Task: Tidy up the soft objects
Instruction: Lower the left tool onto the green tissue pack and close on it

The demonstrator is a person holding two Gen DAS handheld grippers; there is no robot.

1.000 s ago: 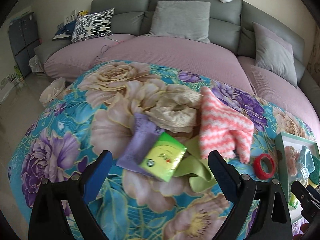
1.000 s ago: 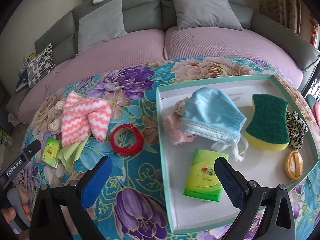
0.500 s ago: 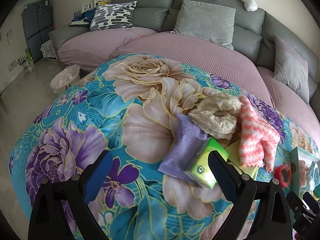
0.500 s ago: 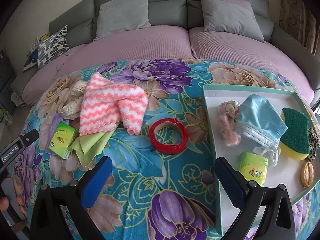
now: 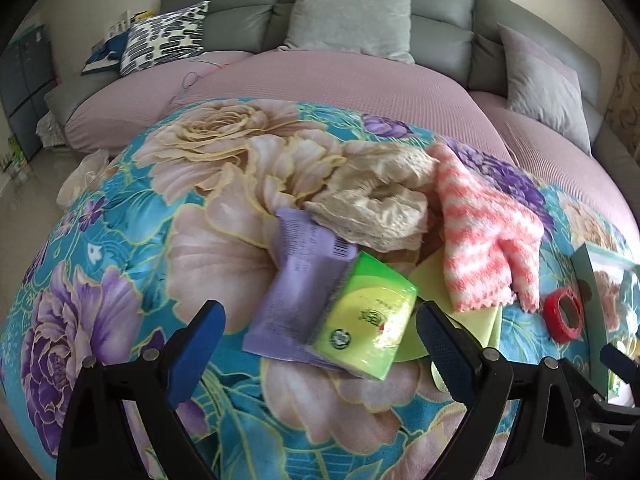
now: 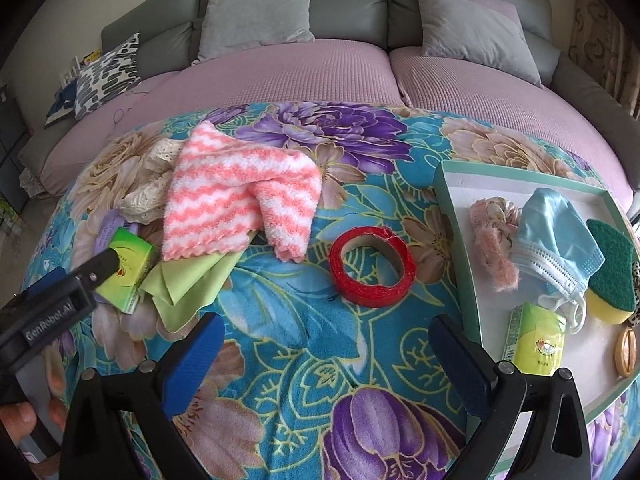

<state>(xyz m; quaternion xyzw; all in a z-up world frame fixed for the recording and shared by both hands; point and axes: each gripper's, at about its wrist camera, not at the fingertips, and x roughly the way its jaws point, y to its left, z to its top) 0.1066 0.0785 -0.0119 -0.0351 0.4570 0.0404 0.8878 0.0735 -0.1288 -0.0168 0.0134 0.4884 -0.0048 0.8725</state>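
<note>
A green tissue pack (image 5: pixel 366 318) lies on a purple wipes packet (image 5: pixel 298 280) on the floral cloth, right in front of my open, empty left gripper (image 5: pixel 320 340). Behind them lie a beige lace cloth (image 5: pixel 376 200), a pink-and-white striped towel (image 5: pixel 480 232) and a light green cloth (image 6: pixel 192 284). My right gripper (image 6: pixel 324 344) is open and empty above the cloth, near a red tape roll (image 6: pixel 372 266). The towel (image 6: pixel 236 200) lies left of the tape. The left gripper (image 6: pixel 60 300) shows at the left edge of the right wrist view, by the tissue pack (image 6: pixel 126 266).
A white tray (image 6: pixel 452 240) at the right holds a blue face mask (image 6: pixel 556 236), a pink scrunchie (image 6: pixel 494 236), a green-yellow sponge (image 6: pixel 612 268), a second tissue pack (image 6: pixel 538 340) and small items. A grey and mauve sofa (image 6: pixel 320 68) with cushions stands behind.
My left gripper swung left, then back and closer to the tissue pack. My right gripper moved left from over the tray to above the cloth by the tape roll.
</note>
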